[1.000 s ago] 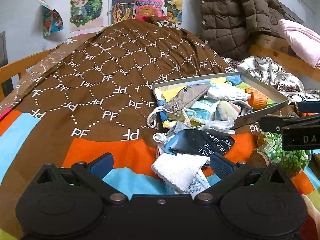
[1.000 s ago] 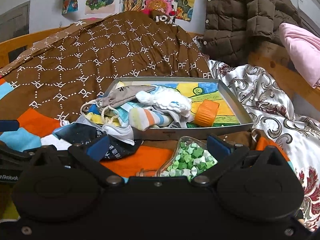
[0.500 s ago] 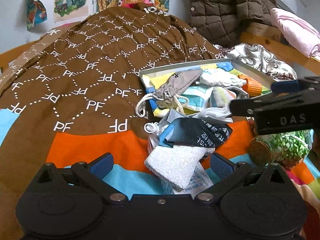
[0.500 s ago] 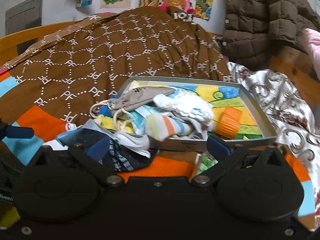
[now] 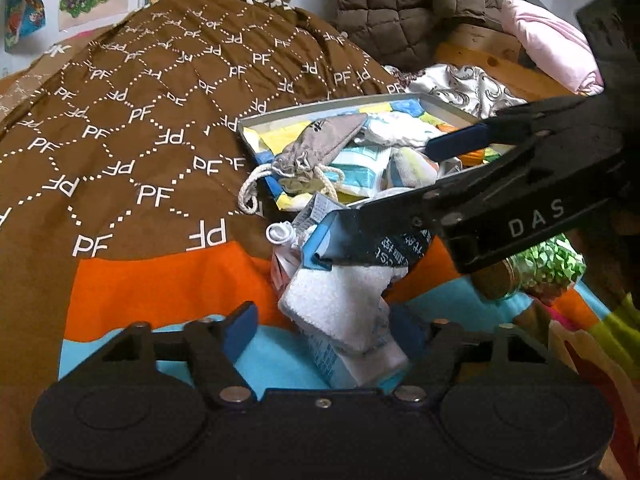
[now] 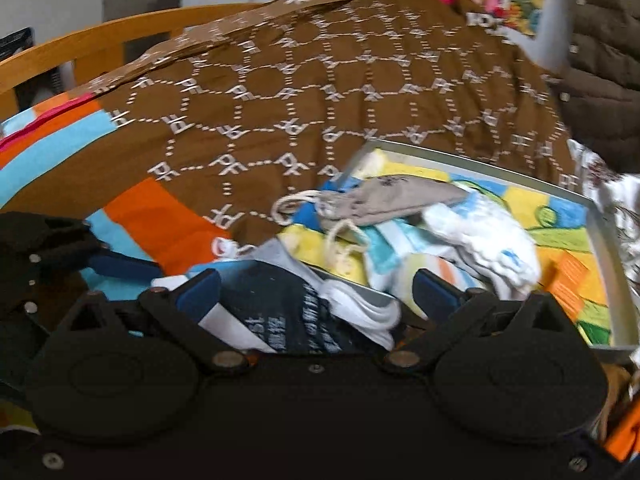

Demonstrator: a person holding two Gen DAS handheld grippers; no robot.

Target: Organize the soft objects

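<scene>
Risk is highest at the small heap on the blanket (image 5: 160, 280), just in front of the tray (image 5: 304, 110). The left gripper (image 5: 332, 332) is closing its spread fingers around the white towel (image 5: 336, 292), which lies between them; I cannot tell if the pads touch it yet. The right gripper (image 6: 316, 288) is also closing, still wide, over the dark packet (image 6: 280, 312) of the same heap. Both tools work very near each other, so they may collide, or one may drag the other's item. The glass jar (image 5: 540, 264) beside the heap could roll.
</scene>
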